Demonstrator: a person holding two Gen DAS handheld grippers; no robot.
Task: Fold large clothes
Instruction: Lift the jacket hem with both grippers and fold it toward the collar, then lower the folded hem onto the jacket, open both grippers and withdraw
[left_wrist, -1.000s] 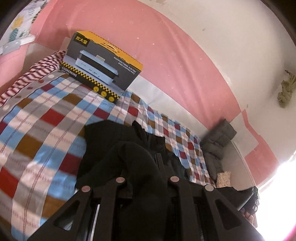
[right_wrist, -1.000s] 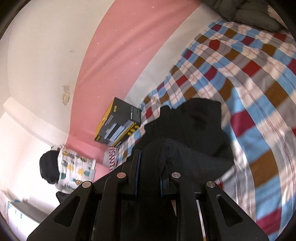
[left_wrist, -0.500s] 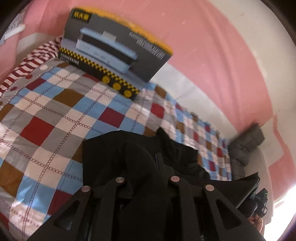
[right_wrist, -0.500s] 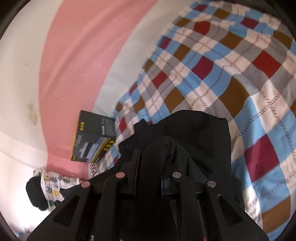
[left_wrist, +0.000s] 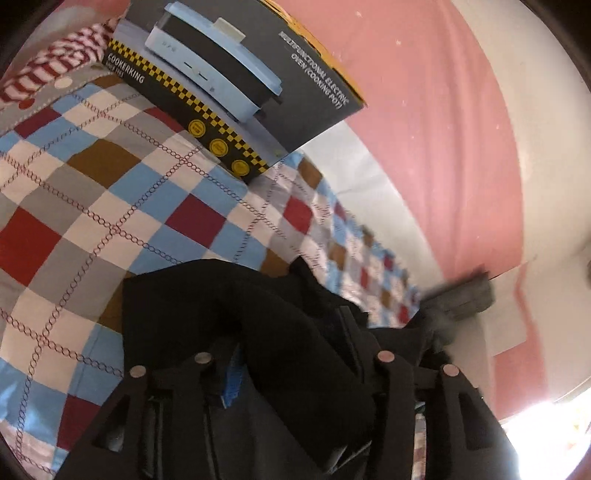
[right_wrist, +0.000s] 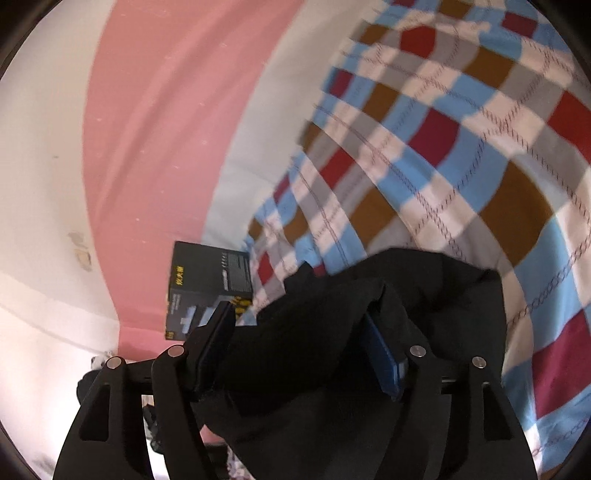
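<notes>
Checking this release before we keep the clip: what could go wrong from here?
1. Both grippers' jaws have just been opening, but the black garment is draped between the right gripper fingers; pulling back may drag the fold open.
2. Same on the left gripper.
3. The appliance box stands close; fabric may snag it.

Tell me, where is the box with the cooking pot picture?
In the left wrist view the box is at the top, on the checked bed cover against the pink wall, beyond the black garment.
</notes>
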